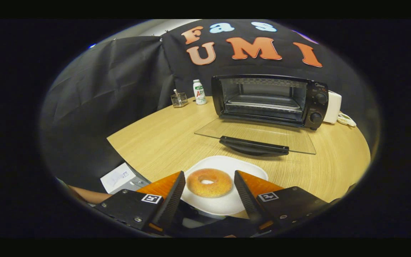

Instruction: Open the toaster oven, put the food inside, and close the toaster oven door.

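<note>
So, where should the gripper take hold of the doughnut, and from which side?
Across its outer rim, coming down from above: the doughnut lies flat on the white plate, already between the open gripper fingers, so closing them should pinch its two sides.

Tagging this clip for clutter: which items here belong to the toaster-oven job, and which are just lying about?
Job: toaster oven with door already down; doughnut on plate; open hand-held gripper straddling the doughnut.

Lying about: bottle, glass holder, white box beside the oven, paper.
</note>
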The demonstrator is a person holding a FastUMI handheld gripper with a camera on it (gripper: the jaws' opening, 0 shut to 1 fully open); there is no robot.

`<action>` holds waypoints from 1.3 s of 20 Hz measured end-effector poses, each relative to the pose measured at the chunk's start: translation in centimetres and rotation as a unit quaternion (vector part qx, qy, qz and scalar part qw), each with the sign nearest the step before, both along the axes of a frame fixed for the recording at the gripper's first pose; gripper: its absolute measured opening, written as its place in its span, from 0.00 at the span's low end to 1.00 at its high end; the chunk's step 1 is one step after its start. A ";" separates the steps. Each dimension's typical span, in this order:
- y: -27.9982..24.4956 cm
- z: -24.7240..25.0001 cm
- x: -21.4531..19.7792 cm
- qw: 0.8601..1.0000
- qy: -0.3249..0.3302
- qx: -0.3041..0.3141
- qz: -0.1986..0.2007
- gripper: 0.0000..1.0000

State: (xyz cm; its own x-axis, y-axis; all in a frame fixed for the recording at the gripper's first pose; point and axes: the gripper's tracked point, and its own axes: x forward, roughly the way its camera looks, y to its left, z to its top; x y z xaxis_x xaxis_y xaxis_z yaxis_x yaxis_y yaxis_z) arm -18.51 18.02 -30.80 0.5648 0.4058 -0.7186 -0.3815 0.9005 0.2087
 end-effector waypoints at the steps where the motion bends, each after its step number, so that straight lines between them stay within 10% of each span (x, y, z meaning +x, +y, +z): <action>1: -0.2 -0.6 -0.2 1.000 0.006 -0.007 0.000 0.83; 9: 0.0 -1.9 -0.5 0.999 0.038 0.010 -0.016 0.79; 17: 0.6 0.0 0.7 0.992 0.057 0.091 -0.061 0.35; 26: 0.0 4.5 7.3 0.936 0.049 0.277 -0.213 0.29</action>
State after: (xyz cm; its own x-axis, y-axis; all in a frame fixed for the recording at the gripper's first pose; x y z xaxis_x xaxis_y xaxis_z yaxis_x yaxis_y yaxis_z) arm -11.25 18.04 -26.31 0.7018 0.4855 -0.5213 0.0324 0.7092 0.7042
